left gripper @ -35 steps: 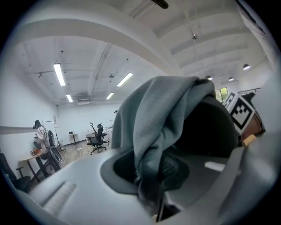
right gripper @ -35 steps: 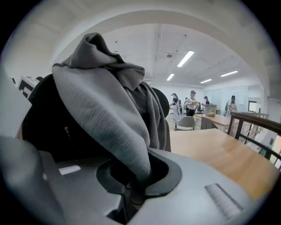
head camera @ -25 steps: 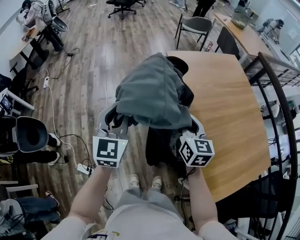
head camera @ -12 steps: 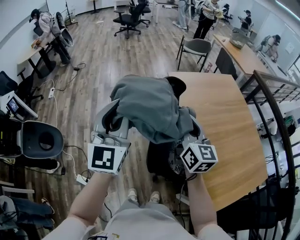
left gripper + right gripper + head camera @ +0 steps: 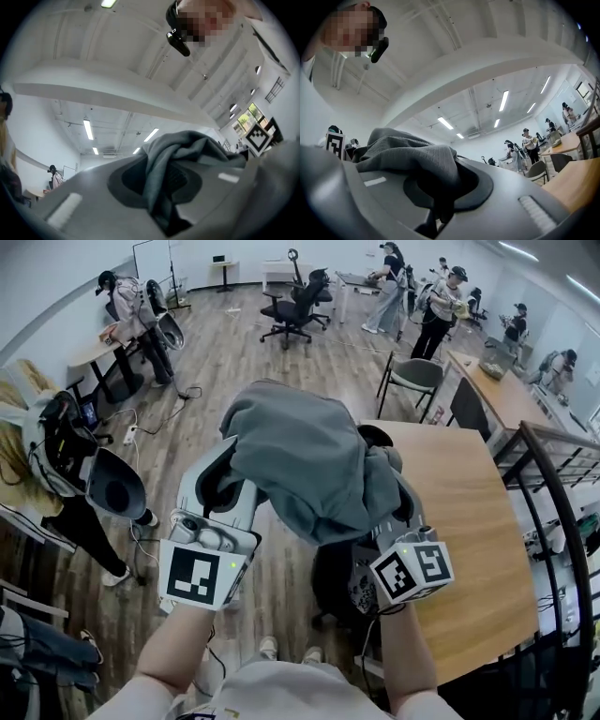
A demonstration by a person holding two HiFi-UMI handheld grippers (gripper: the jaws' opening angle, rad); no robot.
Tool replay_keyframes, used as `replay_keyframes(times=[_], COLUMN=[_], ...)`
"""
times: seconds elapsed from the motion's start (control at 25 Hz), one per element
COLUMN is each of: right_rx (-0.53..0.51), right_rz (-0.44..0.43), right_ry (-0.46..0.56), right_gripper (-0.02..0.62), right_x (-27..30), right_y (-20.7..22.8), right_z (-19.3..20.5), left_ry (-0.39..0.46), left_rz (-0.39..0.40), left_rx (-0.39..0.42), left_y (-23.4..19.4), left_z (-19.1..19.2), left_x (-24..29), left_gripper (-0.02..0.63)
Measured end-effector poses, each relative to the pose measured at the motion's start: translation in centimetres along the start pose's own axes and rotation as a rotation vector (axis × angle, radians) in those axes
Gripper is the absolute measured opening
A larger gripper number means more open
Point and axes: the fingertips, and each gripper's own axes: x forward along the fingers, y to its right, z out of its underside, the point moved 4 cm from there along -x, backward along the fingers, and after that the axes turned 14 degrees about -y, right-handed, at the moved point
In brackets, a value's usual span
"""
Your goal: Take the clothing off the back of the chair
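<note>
Left gripper (image 5: 163, 199) and right gripper (image 5: 436, 199) each grip a fold of the grey garment (image 5: 300, 460), holding it up over the chair (image 5: 330, 585).

In the left gripper view the jaws are drawn narrow on a bunched fold, which rises from between them and drapes off to the right. In the right gripper view the jaws are pinched almost together on another fold, with cloth heaped over the left jaw. From the head view the garment spans the two grippers as one rumpled mass, covering both sets of jaw tips, and its lower edge hangs between the forearms. The black chair shows below it, just beside the wooden table (image 5: 473, 531). Whether the cloth touches the chair cannot be told from above.
</note>
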Motion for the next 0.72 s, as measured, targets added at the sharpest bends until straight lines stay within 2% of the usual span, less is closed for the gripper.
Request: replay_keyframes(times=[0.2,0.4,0.64,0.72], right_rx=[-0.041,-0.089,-0.107,-0.108], right_rz=[-0.118,-0.222,-0.338,-0.384], right_ry=[0.046,0.067,0.082,0.085], right_gripper=[0.029,0.029,0.029,0.029], right_x=[0.0,0.0,-0.4,-0.4], right_y=[-4.8,-10.9,-16.3,-18.3], right_z=[-2.4,-4.1,-5.0,-5.3], left_ry=[-0.028,0.006,-0.004,-0.014], left_rz=[-0.059,-0.128,-0.189,-0.208], left_rx=[0.036,0.095,0.083,0.104], left_y=[-1.7,-4.5,-5.9,-6.4], left_z=[-2.3,-5.3,-6.7,-7.6], left_x=[-4.5,-9.2,-14.4,-16.0], left_gripper=[0.060,0.060,0.060,0.060])
